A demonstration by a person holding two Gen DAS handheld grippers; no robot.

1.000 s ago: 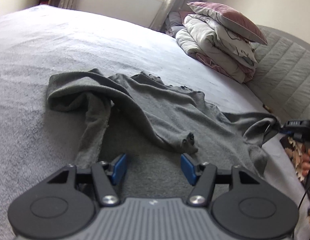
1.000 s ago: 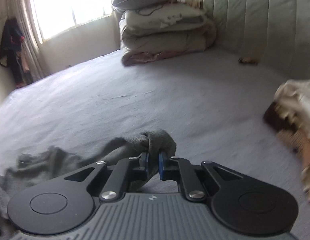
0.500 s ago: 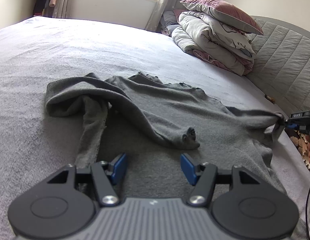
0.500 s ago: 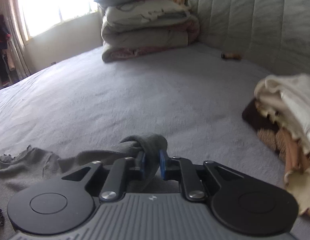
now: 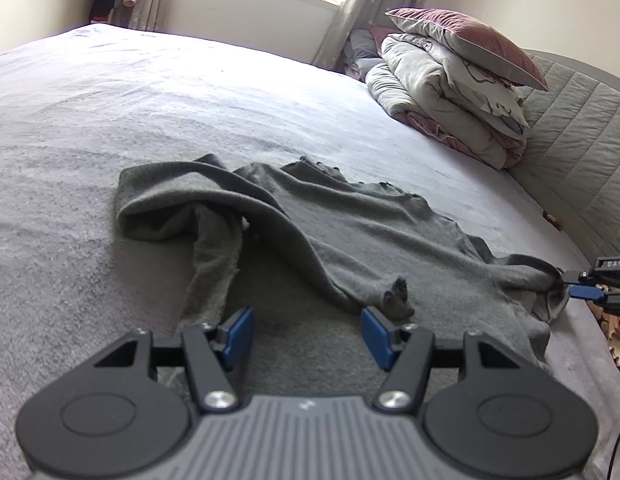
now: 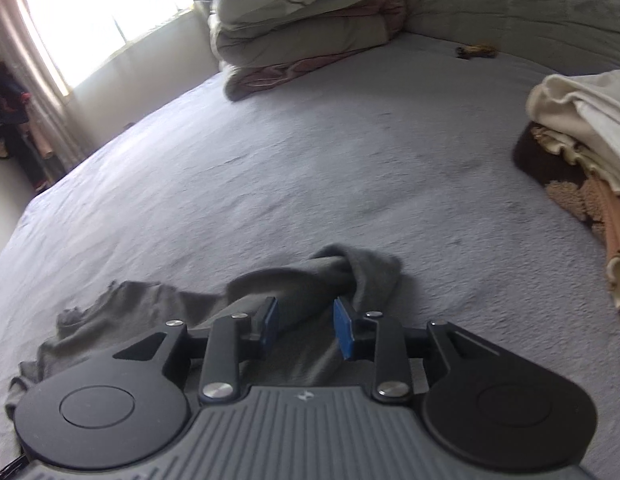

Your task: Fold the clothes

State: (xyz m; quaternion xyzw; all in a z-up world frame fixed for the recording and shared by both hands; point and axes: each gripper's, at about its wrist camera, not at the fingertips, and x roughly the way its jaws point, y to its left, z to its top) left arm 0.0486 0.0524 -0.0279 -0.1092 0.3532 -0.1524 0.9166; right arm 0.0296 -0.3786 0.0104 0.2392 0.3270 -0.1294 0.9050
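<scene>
Two grippers we hold: our left gripper (image 5: 306, 334) has fingers wide apart, empty, above the near hem of one grey sweater (image 5: 349, 232). Its long axis runs left to right along the bed's (image 5: 190, 92) near edge. Our right gripper (image 6: 305, 329), fingers parted, straddles the right sleeve end (image 6: 361, 268). One folded pile (image 6: 581, 136) lies at the right edge.

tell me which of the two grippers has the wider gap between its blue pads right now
The left gripper: its pads stand far apart over the grey top. The right gripper is open too, but narrower, with a bunched sleeve between its pads.
</scene>
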